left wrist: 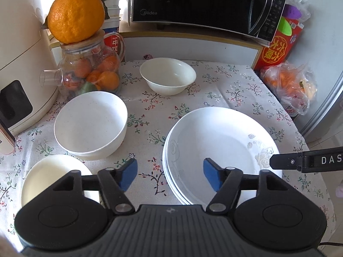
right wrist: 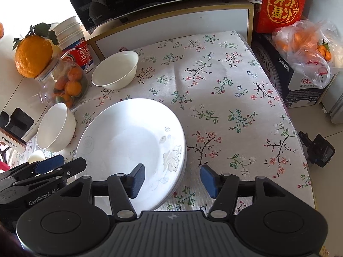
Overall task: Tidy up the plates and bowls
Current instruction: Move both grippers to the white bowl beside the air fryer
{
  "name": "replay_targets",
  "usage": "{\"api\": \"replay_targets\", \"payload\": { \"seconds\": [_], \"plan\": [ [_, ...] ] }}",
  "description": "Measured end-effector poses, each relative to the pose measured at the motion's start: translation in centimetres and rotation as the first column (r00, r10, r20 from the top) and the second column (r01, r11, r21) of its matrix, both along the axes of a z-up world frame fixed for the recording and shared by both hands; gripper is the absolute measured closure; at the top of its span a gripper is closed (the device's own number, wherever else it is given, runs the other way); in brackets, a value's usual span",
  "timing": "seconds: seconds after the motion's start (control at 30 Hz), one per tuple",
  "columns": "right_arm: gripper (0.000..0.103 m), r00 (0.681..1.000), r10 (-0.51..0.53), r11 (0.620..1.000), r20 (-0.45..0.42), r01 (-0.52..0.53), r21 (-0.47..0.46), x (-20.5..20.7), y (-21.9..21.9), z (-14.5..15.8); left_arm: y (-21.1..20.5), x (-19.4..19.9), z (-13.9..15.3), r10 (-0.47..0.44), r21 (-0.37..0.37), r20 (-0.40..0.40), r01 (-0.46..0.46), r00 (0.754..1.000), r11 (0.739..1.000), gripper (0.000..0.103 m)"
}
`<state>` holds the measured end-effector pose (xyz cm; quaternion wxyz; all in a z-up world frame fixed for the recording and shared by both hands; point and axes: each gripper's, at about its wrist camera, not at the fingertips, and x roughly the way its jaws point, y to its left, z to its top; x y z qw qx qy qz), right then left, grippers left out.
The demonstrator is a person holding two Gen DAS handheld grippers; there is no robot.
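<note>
left wrist view: the left hand-held gripper (left wrist: 170, 174) hangs with its blue pads apart and nothing between them, straddling the left rim of the stacked plates (left wrist: 223, 147) on the floral-clothed desk (left wrist: 214, 85). a speckled bowl (left wrist: 91, 124) sits just left, a cream bowl (left wrist: 168, 75) farther back.

right wrist view: the right hand-held gripper (right wrist: 172, 181) also stands apart, empty, one pad over the stacked plates' (right wrist: 128, 141) near right edge, the other over cloth.

Bright daylight from the far left corner, blown out white behind the orange (left wrist: 75, 12). Soft shadows beside the bowls, mild sheen on the stacked plates (right wrist: 130, 145). Sharp centre; strong fisheye bending and dark vignette at all corners.
</note>
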<state>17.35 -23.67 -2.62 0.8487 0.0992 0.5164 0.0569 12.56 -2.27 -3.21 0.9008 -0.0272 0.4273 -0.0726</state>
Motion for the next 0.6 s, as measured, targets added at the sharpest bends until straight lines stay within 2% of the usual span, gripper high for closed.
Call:
{"api": "replay_targets", "payload": {
  "seconds": [0.07,0.17,0.3,0.6],
  "plan": [
    [0.039,1.0,-0.001,1.0,0.006,0.001,0.012,0.0,0.2,0.2,0.5,0.0,0.4,-0.001,-0.008,-0.004,0.001,1.0,1.0,0.025],
    [0.03,1.0,0.0,1.0,0.022,-0.001,0.021,0.1,0.6,0.6,1.6,0.1,1.0,0.016,-0.01,-0.007,-0.016,1.0,1.0,0.016],
    [0.023,0.999,0.004,1.0,0.051,-0.005,0.028,0.2,1.5,1.1,3.5,0.0,2.1,0.058,-0.009,0.024,-0.058,0.998,0.998,0.008],
    [0.014,0.989,0.028,0.998,0.143,-0.036,0.055,0.7,4.8,2.4,7.7,0.1,3.3,0.162,0.029,0.081,-0.164,0.984,0.986,0.0]
  ]
}}
